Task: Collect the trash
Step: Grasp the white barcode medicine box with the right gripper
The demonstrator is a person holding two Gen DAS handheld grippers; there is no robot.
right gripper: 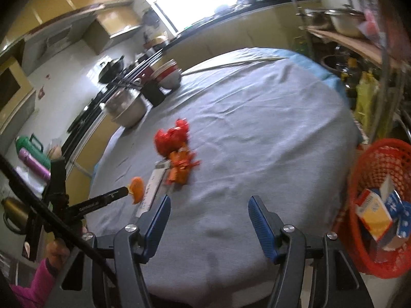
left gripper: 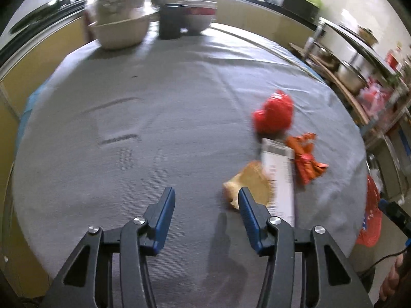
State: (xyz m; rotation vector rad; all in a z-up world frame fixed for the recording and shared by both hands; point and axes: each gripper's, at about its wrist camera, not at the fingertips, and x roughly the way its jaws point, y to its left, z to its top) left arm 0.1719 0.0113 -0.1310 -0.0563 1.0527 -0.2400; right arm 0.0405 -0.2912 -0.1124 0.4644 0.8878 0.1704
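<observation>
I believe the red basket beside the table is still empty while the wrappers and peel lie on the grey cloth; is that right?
Not quite: the red basket is not empty. The right wrist view shows cartons already inside it. The rest holds: the wrappers and peel lie on the grey cloth.

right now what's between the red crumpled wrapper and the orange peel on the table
In the left wrist view, the white carton and orange wrapper lie between the red wrapper and the peel.
</observation>
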